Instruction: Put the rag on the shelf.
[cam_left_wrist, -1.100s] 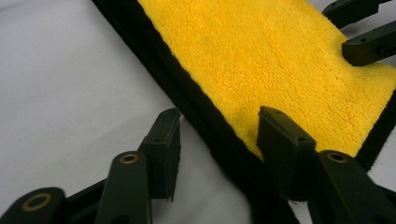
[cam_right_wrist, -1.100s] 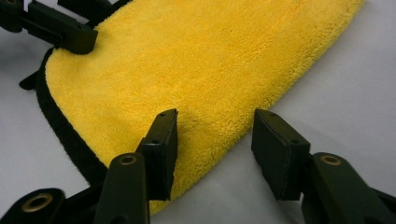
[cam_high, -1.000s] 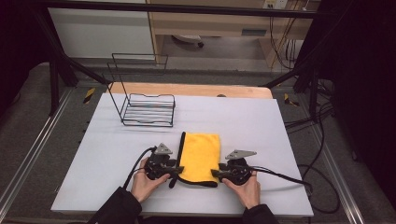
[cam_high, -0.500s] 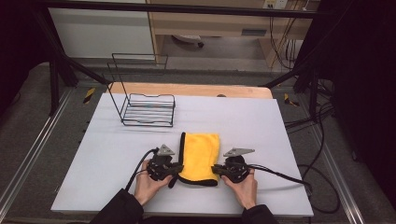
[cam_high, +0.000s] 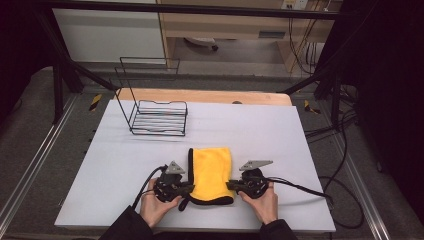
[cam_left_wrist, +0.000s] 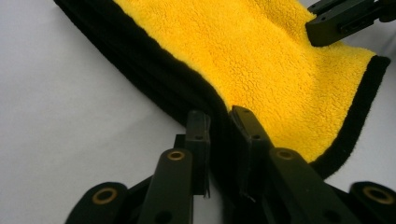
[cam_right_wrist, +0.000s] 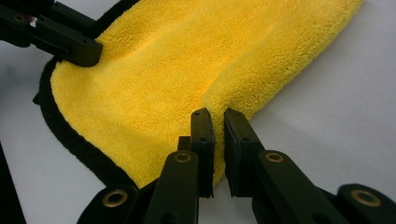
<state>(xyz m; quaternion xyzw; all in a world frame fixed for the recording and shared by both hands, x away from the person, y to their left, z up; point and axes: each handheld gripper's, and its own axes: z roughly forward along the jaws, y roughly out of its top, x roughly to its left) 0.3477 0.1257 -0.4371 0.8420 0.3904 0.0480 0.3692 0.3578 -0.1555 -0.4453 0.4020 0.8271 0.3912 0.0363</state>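
We note the yellow cloth (cam_high: 211, 172) lying folded on the white surface (cam_high: 300, 135), near its front edge, between both hands. Left claw (cam_left_wrist: 218, 122) pinches the cloth's black-trimmed left edge; right claw (cam_right_wrist: 217, 122) pinches its right edge. A wire rack (cam_high: 159, 116) stands well apart at the rear left.

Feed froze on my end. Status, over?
Left gripper shut on yellow cloth, black edge. Right gripper shut on its opposite side. Wire rack clear behind.
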